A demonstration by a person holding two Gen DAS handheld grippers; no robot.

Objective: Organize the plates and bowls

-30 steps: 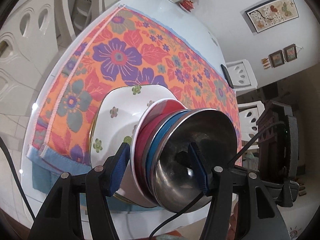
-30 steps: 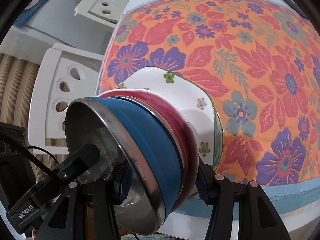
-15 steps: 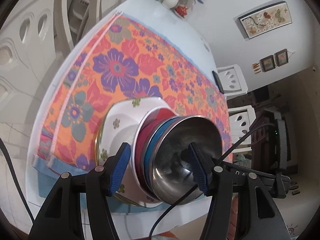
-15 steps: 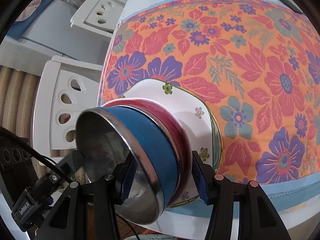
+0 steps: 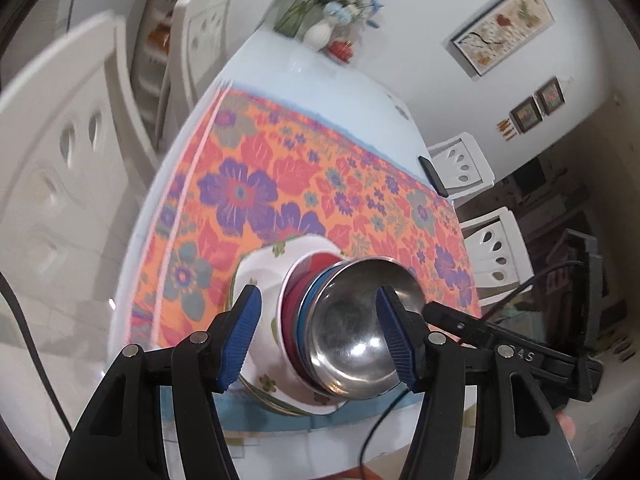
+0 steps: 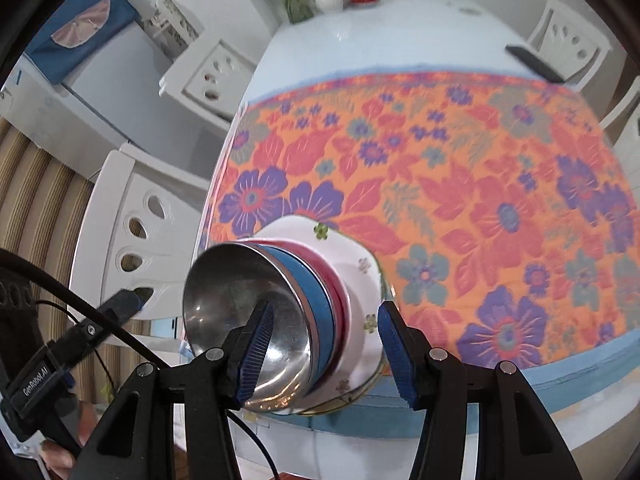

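The tabletop (image 5: 352,92) carries a floral cloth (image 6: 480,184) across its middle. At the cloth's near edge sits a white flowered plate (image 6: 352,252), partly overhanging it. A red bowl (image 6: 338,280), a blue bowl (image 6: 316,292) and a steel bowl (image 5: 352,328) nest on the plate. The left hand-held gripper (image 5: 318,336) is spread wide and holds nothing, above the stack. The right hand-held gripper (image 6: 322,352) is likewise spread, gripping nothing. A dark phone (image 6: 534,62) lies near the far right edge.
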